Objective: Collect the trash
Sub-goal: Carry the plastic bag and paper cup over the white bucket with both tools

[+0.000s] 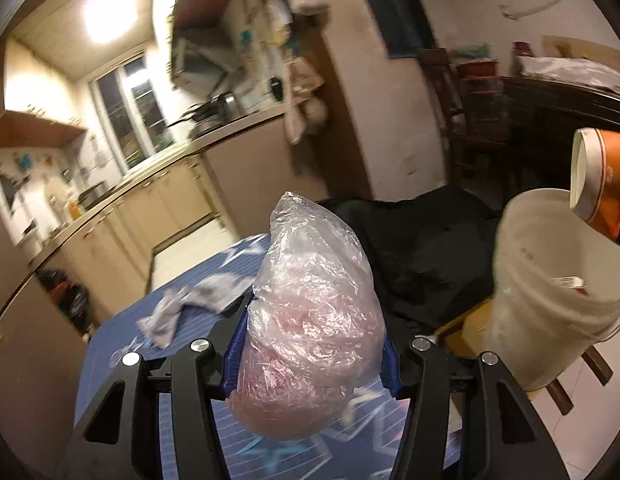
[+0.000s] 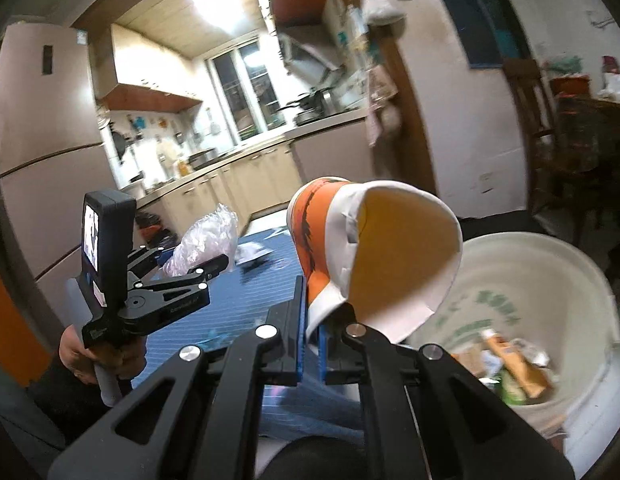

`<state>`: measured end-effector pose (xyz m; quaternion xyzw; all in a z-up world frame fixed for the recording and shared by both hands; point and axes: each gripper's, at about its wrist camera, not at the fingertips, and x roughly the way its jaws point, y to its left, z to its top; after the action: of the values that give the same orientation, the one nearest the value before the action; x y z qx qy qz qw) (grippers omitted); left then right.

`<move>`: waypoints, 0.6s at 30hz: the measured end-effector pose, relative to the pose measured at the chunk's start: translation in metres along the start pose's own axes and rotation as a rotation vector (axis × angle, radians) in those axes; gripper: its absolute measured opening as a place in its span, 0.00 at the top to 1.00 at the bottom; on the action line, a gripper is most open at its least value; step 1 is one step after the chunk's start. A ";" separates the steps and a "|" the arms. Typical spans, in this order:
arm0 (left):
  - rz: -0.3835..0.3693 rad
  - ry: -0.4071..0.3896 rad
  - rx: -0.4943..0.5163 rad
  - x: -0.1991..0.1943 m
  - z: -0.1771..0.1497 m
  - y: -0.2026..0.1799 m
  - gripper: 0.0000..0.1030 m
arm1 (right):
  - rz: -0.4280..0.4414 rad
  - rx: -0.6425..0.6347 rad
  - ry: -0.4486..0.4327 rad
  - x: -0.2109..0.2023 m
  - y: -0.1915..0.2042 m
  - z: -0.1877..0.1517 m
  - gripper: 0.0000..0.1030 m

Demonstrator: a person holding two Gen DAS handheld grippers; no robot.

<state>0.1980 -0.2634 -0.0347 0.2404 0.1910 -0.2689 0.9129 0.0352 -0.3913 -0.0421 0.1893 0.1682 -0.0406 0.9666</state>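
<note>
My left gripper (image 1: 310,356) is shut on a crumpled clear plastic bag (image 1: 314,304) with a pinkish lump inside, held above the blue table mat (image 1: 189,320). The same bag (image 2: 205,240) and left gripper (image 2: 197,264) show at the left of the right wrist view. My right gripper (image 2: 312,344) is shut on the rim of an orange and white paper cup (image 2: 350,256), tilted over a white bucket (image 2: 550,264) holding several scraps of trash. In the left wrist view the cup (image 1: 602,184) hangs at the right above the bucket (image 1: 550,280).
A crumpled grey-white paper scrap (image 1: 189,304) lies on the mat. Black cloth (image 1: 422,248) lies beyond the table. A kitchen counter (image 1: 149,176) runs along the left, a fridge (image 2: 41,140) stands at the far left, and a dark shelf unit (image 1: 550,120) at the right.
</note>
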 end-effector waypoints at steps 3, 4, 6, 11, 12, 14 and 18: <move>-0.051 -0.018 0.039 0.006 0.015 -0.029 0.46 | -0.064 0.012 -0.027 -0.015 -0.020 0.003 0.97; -0.067 -0.024 0.054 0.008 0.019 -0.040 0.46 | -0.079 0.013 -0.031 -0.017 -0.023 0.004 0.97; -0.099 -0.034 0.081 0.011 0.026 -0.058 0.46 | -0.125 0.015 -0.038 -0.024 -0.036 0.004 0.97; -0.181 -0.053 0.158 0.022 0.044 -0.109 0.46 | -0.219 0.032 -0.049 -0.039 -0.066 0.003 0.97; -0.193 -0.054 0.167 0.024 0.046 -0.116 0.46 | -0.231 0.034 -0.049 -0.041 -0.071 0.003 0.97; -0.237 -0.053 0.186 0.029 0.052 -0.133 0.46 | -0.262 0.037 -0.048 -0.045 -0.081 0.002 0.97; -0.306 -0.043 0.209 0.034 0.056 -0.161 0.46 | -0.303 0.025 -0.027 -0.047 -0.096 0.000 0.97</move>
<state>0.1433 -0.4265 -0.0595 0.2965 0.1770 -0.4280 0.8352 -0.0223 -0.4796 -0.0604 0.1731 0.1815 -0.1907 0.9490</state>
